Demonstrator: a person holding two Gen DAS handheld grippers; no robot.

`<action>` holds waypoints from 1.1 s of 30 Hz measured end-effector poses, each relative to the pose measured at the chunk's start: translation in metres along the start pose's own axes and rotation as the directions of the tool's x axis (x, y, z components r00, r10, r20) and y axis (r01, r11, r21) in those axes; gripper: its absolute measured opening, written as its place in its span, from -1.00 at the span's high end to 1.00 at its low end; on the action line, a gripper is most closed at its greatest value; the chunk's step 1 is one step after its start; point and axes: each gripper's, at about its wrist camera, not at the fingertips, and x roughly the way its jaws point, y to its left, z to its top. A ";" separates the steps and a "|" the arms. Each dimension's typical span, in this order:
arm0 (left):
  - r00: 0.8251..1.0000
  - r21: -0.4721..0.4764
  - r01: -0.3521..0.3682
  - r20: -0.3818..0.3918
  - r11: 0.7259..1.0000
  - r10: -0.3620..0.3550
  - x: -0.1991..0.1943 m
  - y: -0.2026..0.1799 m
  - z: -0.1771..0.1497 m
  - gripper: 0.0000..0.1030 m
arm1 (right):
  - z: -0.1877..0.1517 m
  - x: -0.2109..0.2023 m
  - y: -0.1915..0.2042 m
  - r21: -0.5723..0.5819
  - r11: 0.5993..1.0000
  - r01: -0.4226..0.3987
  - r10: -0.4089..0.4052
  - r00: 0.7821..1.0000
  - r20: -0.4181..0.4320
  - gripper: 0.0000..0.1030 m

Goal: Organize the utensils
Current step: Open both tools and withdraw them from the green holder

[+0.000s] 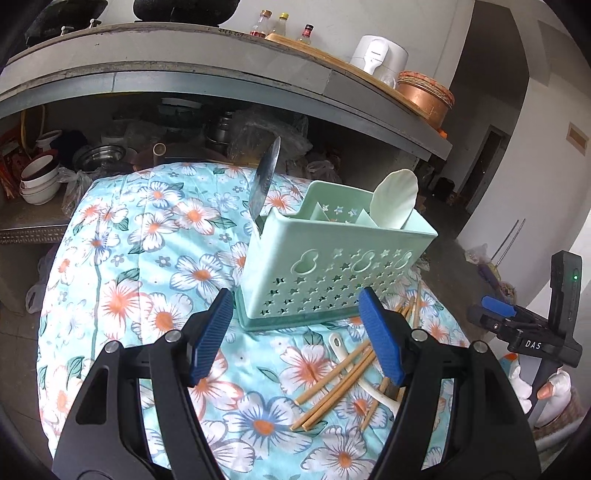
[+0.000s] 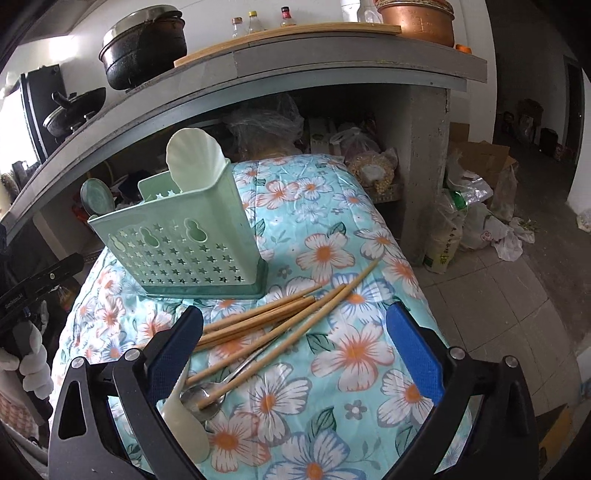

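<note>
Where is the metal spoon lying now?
In the right wrist view, the metal spoon lies on the flowered cloth, under the chopsticks, beside the left pad.

Before me: a table under a turquoise cloth printed with white and orange flowers, filling mid-frame. Behind it, arching across the upper frame, a grey concrete counter slab on a rough concrete pillar. On the slab, upper left of my right view, a round black lidded pot; upper right, a copper-coloured round pot; between them three small bottles. In my left view, stacked white bowls fill the dim recess at left. Right: grey tiled floor, plastic sacks, white walls, daylight.
</note>
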 end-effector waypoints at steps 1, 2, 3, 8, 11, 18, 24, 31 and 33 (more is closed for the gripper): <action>1.000 0.005 -0.002 -0.006 1.000 0.002 0.001 -0.001 0.000 -0.30 | 0.000 0.001 0.000 0.001 1.000 0.001 -0.001 1.000 -0.003 -0.88; 1.000 0.009 -0.005 -0.012 1.000 0.005 0.002 -0.002 -0.001 -0.30 | 0.000 0.002 0.000 0.002 1.000 0.005 -0.005 1.000 -0.006 -0.88; 1.000 0.013 -0.006 -0.020 1.000 0.006 0.003 -0.003 -0.001 -0.30 | 0.000 0.002 0.000 0.004 1.000 0.006 -0.006 1.000 -0.009 -0.88; 0.999 0.022 -0.008 -0.053 1.000 0.009 0.009 -0.006 -0.004 -0.30 | -0.001 0.006 0.001 -0.005 1.000 0.025 -0.025 1.000 -0.015 -0.88; 0.998 0.028 -0.011 -0.065 1.000 0.012 0.012 -0.009 -0.006 -0.30 | -0.002 0.008 0.002 -0.020 0.999 0.044 -0.044 0.999 -0.015 -0.88; 0.995 0.062 -0.003 -0.096 0.998 0.009 0.018 -0.018 -0.012 -0.30 | -0.003 0.010 -0.001 -0.008 0.999 0.032 -0.032 0.999 -0.027 -0.88; 0.994 0.088 0.003 -0.111 0.996 0.007 0.019 -0.029 -0.017 -0.30 | -0.007 0.013 0.003 -0.014 1.000 0.016 -0.017 0.999 -0.039 -0.88; 0.993 0.147 0.016 -0.120 0.989 0.002 0.013 -0.043 -0.030 -0.30 | -0.014 0.015 0.009 -0.019 1.000 -0.011 0.010 0.998 -0.061 -0.88; 0.992 0.174 0.025 -0.124 0.984 -0.004 0.011 -0.050 -0.035 -0.30 | -0.017 0.014 0.009 -0.015 1.000 -0.014 0.013 0.998 -0.065 -0.88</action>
